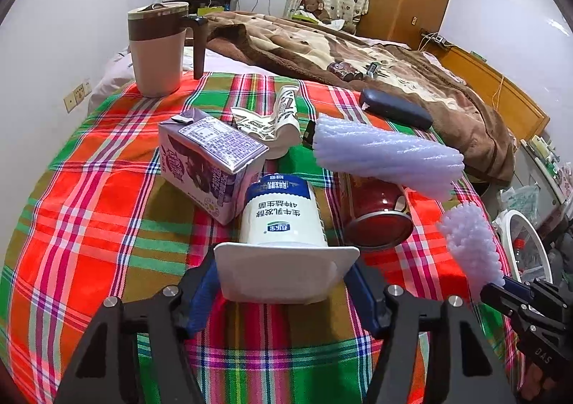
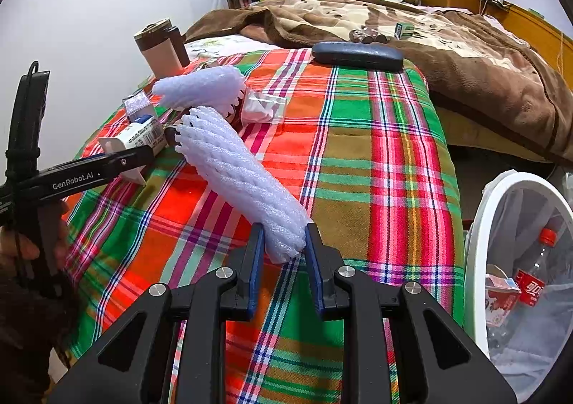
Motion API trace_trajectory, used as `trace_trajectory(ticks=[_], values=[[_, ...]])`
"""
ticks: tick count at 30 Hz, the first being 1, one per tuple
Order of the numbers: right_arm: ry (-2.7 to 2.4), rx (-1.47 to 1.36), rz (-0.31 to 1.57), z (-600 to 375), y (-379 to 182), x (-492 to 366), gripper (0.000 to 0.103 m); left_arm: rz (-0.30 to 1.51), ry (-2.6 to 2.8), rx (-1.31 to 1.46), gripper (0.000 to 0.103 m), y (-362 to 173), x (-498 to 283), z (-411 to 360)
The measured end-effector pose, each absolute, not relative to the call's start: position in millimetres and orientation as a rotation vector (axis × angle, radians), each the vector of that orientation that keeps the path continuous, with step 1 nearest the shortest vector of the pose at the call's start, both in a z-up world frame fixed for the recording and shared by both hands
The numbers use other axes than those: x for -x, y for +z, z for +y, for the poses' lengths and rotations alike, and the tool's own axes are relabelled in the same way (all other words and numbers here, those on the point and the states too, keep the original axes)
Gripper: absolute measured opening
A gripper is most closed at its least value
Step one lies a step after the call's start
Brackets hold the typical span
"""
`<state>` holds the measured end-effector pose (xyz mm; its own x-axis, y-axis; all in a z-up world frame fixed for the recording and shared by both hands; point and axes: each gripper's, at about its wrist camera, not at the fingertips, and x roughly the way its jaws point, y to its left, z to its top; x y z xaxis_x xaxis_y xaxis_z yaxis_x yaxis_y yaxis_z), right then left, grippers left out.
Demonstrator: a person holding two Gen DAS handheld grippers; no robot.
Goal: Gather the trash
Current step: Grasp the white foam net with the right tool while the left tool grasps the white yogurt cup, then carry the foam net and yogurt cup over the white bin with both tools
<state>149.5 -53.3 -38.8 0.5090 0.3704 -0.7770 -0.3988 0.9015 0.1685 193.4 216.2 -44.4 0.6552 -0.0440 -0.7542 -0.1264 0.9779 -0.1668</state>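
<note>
Blue-padded left gripper (image 1: 286, 291) fingers bracket the white yoghurt cup (image 1: 284, 243): close squarely on its rim. Right gripper (image 2: 284, 257) pinches the lilac foam net sleeve (image 2: 243, 174); carry it over the white bin (image 2: 476, 243).

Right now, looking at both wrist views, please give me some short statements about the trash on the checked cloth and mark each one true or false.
1. The right gripper is shut on a foam net sleeve. True.
2. The yogurt cup stands upright on the checked cloth. False: it is tipped over, its wide rim between the left gripper fingers.
3. The purple carton is in the white bin. False: it lies on the cloth.
4. A bottle with a red cap is in the bin. True.
5. The dark case lies at the cloth's far edge. True.
</note>
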Motion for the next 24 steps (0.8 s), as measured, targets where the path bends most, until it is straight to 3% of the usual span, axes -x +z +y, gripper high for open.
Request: trace_trajectory(ticks=[24], values=[[0.442, 0.004, 0.897, -71.1, -30.6, -134.8, 0.023, 0.766, 0.020, 0.188, 0.065, -12.9, -146.0, 192.5]])
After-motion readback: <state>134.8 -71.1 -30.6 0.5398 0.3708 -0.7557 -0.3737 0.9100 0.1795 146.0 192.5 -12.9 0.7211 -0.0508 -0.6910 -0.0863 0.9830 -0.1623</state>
